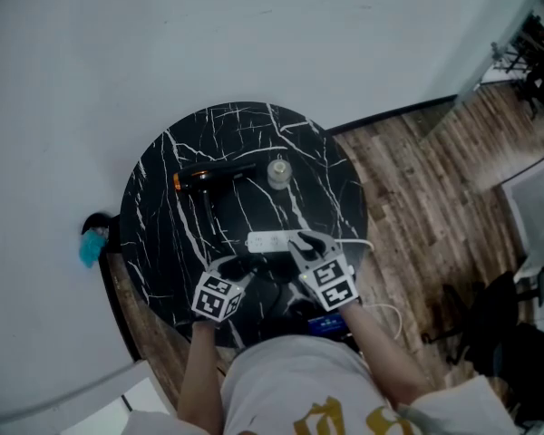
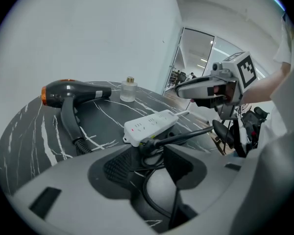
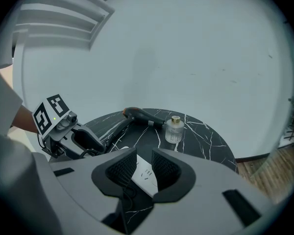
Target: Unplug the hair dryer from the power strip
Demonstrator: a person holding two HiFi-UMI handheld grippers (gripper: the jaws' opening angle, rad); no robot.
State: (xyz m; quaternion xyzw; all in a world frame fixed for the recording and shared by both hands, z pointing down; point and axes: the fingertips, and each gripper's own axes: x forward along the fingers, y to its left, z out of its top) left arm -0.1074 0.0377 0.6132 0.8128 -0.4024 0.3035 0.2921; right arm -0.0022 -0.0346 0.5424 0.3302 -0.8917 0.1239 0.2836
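On the round black marbled surface (image 1: pixel 159 243), the white power strip (image 1: pixel 270 241) is laid close to the near edge. The left gripper (image 2: pixel 152 151) is held with its jaws spread wide. A black plug (image 2: pixel 146 143) and its cord (image 2: pixel 186 135) are seen between them, unpinched, against the strip's end; whether the plug is seated cannot be told. The right gripper (image 3: pixel 143 155) is held with jaws apart, the strip being framed between them. The hair dryer (image 1: pixel 213 178) is laid toward the far left edge, near a glass bottle (image 1: pixel 279 172).
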